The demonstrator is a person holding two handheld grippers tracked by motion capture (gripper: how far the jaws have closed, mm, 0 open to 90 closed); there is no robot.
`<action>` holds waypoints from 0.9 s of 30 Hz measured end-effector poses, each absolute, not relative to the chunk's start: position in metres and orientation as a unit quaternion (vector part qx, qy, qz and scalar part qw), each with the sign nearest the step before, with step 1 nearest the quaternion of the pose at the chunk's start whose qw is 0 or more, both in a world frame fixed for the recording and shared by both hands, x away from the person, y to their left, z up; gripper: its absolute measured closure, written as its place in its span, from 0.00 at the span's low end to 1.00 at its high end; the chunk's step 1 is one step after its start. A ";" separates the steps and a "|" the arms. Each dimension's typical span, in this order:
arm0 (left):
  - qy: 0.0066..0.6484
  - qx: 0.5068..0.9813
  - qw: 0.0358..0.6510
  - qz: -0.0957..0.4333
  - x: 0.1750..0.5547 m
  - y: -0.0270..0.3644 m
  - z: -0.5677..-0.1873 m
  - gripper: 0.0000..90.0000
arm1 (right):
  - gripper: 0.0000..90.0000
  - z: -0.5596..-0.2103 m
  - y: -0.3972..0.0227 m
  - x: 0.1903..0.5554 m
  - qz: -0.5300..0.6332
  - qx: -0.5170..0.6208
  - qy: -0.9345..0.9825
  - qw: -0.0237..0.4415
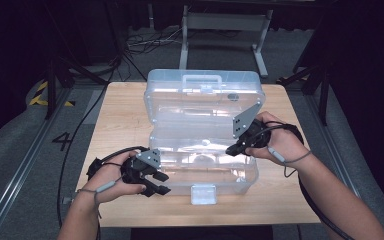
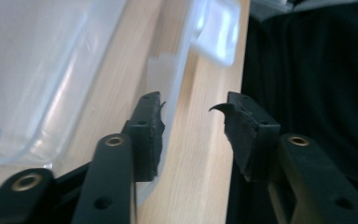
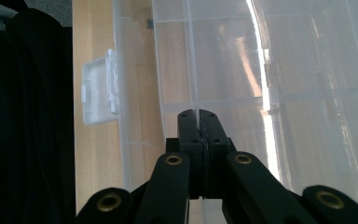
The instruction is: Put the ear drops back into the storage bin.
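Note:
A clear plastic box (image 1: 205,167) stands open on the wooden table (image 1: 120,115), its lid (image 1: 205,95) tipped back with a handle on top. My left gripper (image 1: 164,183) is open at the box's front left corner; in the left gripper view one finger (image 2: 147,130) lies against the box's clear wall (image 2: 74,74) and the left gripper (image 2: 192,105) holds nothing. My right gripper (image 1: 230,150) is over the right side of the box. In the right gripper view my right gripper (image 3: 198,113) is shut, its tips on a thin clear divider line of the box (image 3: 223,56). Whether it pinches that divider is unclear.
A white latch (image 1: 203,194) hangs at the front middle of the box, also seen as the latch (image 2: 219,32) and the latch (image 3: 98,88). Bare table runs around the box. Beyond the table are a metal stand (image 1: 225,30), floor cables and dark frames.

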State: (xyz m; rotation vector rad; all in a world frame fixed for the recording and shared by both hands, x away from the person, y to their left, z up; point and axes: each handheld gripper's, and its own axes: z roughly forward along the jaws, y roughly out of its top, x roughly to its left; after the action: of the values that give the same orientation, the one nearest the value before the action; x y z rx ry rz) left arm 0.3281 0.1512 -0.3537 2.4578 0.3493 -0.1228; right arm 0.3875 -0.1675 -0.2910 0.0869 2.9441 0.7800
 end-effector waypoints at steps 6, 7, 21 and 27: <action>0.155 0.923 0.351 -0.026 0.325 0.155 -0.338 0.62 | 1.00 -0.291 -0.167 0.386 0.255 0.031 0.965 0.050; 0.161 0.924 0.348 -0.015 0.324 0.155 -0.335 0.63 | 1.00 -0.292 -0.168 0.386 0.256 0.032 0.965 0.049; 0.212 0.885 0.414 0.002 0.330 0.165 -0.313 0.68 | 0.99 -0.295 -0.170 0.382 0.261 0.039 0.963 0.051; 0.238 0.857 0.456 0.019 0.337 0.177 -0.309 0.71 | 0.99 -0.296 -0.169 0.381 0.262 0.038 0.963 0.050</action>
State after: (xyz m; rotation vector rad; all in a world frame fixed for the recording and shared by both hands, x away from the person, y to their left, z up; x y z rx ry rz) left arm 0.3373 0.1767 -0.3089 2.1132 0.5879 0.0464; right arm 0.3810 -0.1693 -0.2956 0.1153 2.9337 0.7969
